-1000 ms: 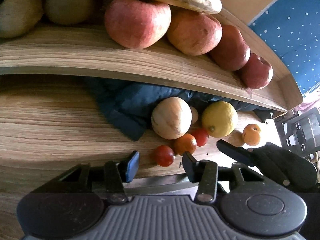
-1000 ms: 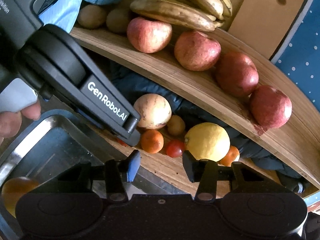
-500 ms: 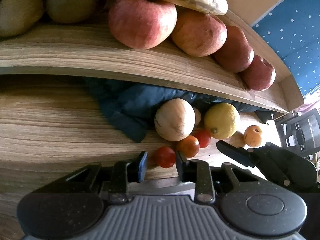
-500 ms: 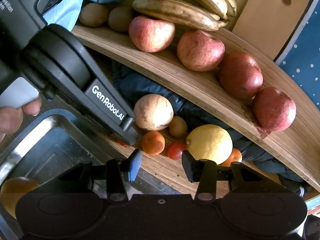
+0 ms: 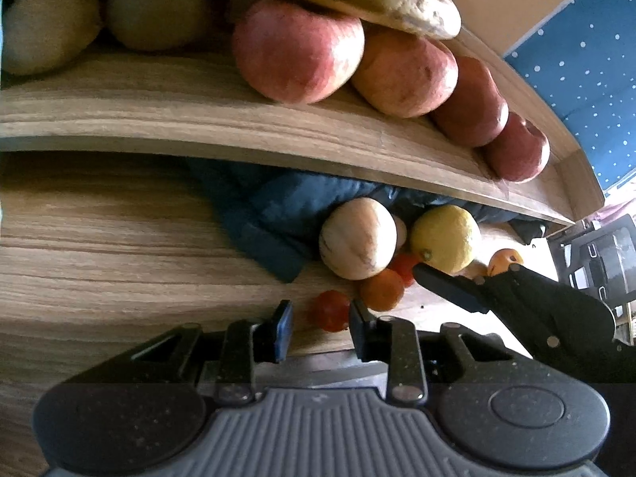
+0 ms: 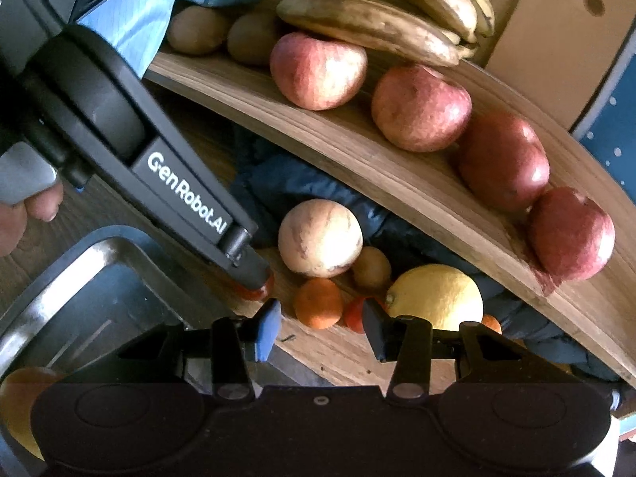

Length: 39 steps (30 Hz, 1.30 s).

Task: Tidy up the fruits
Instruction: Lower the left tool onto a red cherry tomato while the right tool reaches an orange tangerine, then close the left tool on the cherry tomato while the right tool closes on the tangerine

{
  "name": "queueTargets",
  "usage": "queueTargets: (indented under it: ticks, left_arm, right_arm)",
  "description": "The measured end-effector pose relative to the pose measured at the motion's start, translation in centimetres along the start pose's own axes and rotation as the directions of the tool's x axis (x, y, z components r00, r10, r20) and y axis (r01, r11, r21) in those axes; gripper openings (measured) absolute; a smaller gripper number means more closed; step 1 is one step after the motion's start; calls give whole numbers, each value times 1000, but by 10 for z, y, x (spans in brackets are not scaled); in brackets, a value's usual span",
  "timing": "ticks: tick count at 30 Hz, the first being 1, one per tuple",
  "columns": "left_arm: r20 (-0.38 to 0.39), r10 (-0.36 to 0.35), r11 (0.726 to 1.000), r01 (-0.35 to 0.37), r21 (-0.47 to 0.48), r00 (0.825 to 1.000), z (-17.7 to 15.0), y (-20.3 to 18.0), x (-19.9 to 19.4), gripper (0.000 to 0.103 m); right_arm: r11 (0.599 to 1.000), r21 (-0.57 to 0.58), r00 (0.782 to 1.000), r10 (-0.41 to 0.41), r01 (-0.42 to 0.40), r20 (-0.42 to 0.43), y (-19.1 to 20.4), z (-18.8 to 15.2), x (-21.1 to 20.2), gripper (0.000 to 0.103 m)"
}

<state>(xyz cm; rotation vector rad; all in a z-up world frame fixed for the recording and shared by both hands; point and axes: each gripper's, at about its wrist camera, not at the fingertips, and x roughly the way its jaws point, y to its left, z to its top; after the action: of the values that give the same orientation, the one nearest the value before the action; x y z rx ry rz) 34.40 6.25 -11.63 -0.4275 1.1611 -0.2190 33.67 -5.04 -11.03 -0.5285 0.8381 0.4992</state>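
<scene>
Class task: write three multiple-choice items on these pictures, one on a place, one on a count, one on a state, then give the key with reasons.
1. Where does the lemon lie?
A. on the shelf
B. below the shelf, on the tabletop
C. in the tray

2. How many red apples sit in a row on the shelf?
A. two
B. four
C. six

3. How does the left gripper stand?
A. open, jaws either side of a small tomato
B. shut on the lemon
C. shut, empty

Key: 1 B, it rests under the shelf edge among small fruits. 2 B, four line up beside the bananas. 3 A, gaps show beside the tomato.
</scene>
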Motion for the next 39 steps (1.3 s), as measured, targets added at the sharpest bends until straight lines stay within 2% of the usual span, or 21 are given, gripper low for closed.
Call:
queueTargets:
  ticks: [7,18,22,24,39]
  left_arm:
    - [-11,-8,1000,8,8,1000,-2,-5,4,33]
    - [-8,-16,1000,16,4,1000,-2,-7,5,26]
    - [-14,-17,1000,17,11,1000,-2,-9,7,26]
    - [-18,-19,1000,19,19,1000,-1,-10,8,22]
    - [9,15,998,-16,62,1000,-8,-22,-1,21]
  right_arm:
    - [1000,-4,1000,9,-9,3,-3,1,0,36]
    - [985,-165,998,-52,48,-19,21,6,1,35]
    - [985,-167,999,-43,39,-20,23,6,0,30]
    - [986,-161,999,-40,36,-21,24,4,-3,29]
    - [994,-95,998,-52,54,21,16,-8,-30,28]
